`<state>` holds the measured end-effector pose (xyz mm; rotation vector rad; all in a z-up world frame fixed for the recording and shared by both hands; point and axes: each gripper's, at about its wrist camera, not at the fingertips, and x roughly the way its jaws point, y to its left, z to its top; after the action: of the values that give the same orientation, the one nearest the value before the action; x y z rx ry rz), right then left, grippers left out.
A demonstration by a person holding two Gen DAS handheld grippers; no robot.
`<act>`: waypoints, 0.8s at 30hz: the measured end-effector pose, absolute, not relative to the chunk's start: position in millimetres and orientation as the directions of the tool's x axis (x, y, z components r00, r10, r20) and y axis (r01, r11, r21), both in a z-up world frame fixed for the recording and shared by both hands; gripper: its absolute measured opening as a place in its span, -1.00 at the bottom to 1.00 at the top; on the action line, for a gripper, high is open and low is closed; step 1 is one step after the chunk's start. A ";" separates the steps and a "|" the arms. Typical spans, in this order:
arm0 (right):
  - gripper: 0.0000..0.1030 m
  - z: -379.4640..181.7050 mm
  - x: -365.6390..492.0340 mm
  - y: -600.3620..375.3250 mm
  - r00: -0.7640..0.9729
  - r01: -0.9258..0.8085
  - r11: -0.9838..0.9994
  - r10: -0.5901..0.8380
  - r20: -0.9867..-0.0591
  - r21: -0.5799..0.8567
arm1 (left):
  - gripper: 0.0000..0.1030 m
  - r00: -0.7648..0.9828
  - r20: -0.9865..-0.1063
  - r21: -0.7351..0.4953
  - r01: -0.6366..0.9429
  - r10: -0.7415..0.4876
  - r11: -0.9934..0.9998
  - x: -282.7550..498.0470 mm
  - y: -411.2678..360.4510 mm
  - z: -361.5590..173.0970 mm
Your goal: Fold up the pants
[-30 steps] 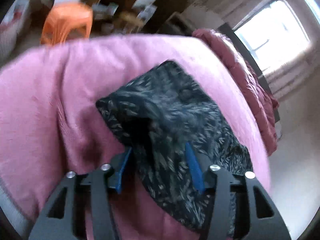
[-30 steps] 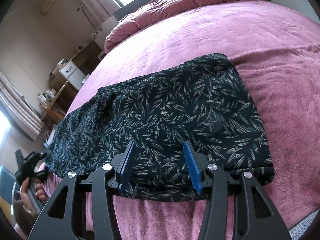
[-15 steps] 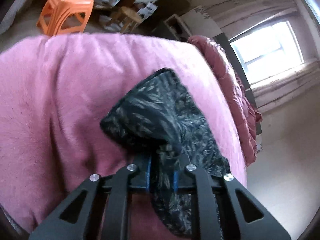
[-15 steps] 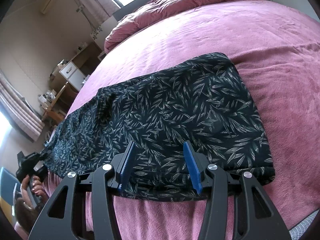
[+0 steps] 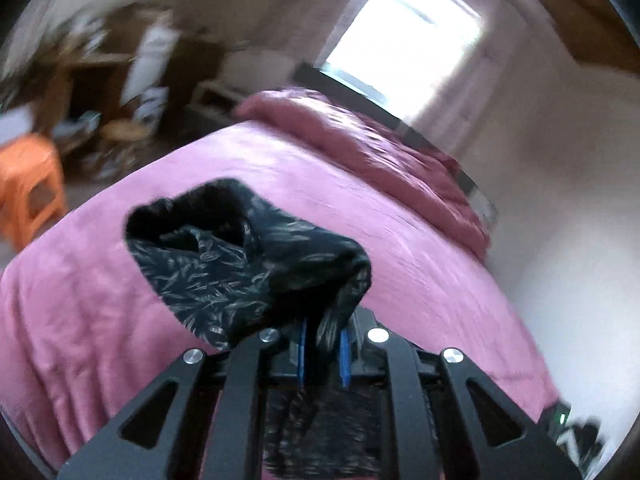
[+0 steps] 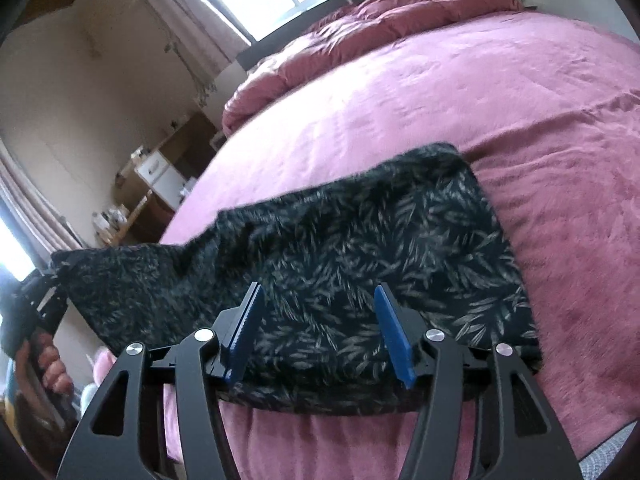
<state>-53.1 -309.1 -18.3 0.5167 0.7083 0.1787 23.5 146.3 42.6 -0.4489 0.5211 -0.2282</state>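
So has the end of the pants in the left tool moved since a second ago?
Yes. The left tool has lifted that end of the pants off the pink blanket; in the right wrist view it hangs raised, clear of the bed.

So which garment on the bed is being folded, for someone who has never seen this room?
Find the wide bed with the pink blanket. Across its near edge lie black pants with a pale leaf print, the only dark, patterned cloth there, unlike the plain maroon quilt bunched below the window.
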 end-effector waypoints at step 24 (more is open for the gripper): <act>0.09 -17.3 -77.4 -378.5 0.854 0.094 0.631 0.346 -0.388 0.770 | -0.11 0.572 -0.640 0.122 0.735 -0.513 0.667 -37.7 -132.3 -8.2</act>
<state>-77.4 -378.5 -17.3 0.8870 0.5449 0.1524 -37.7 -132.3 -8.2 0.4002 0.6070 -0.7547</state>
